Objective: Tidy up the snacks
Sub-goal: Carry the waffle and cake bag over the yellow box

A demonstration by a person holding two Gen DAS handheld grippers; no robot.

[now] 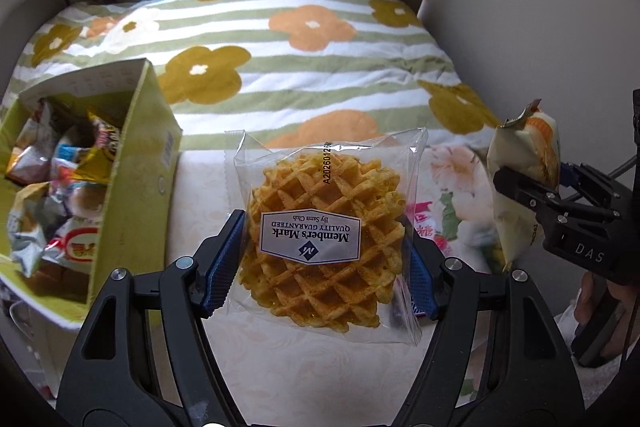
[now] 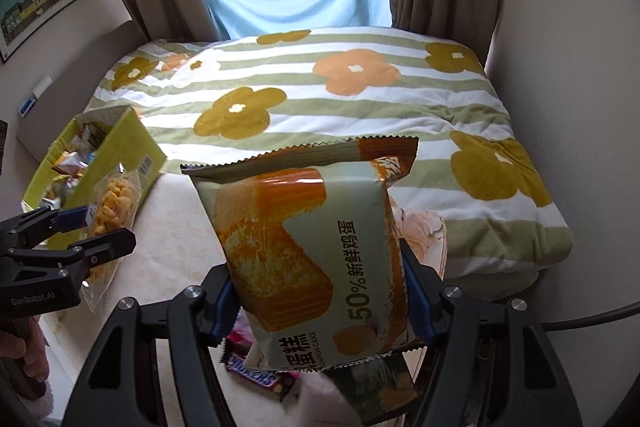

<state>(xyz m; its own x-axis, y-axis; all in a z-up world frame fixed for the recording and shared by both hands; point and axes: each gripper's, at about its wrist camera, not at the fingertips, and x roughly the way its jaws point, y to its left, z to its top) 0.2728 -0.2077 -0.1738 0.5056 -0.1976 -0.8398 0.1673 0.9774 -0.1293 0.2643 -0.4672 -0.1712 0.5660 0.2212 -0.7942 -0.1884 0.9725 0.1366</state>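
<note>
While both tools are loaded, the snack box lies at 10 o'clock from the left tool, clamped on the waffle packet; right tool, farther off, grips the cake packet.

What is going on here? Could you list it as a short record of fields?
Setting: pale table beside a flowered blanket
Left gripper: shut on waffle packet
Right gripper: shut on chiffon cake packet
Green box: open, holds many snacks, left of the waffle
On table: Snickers bar under the cake packet
</note>
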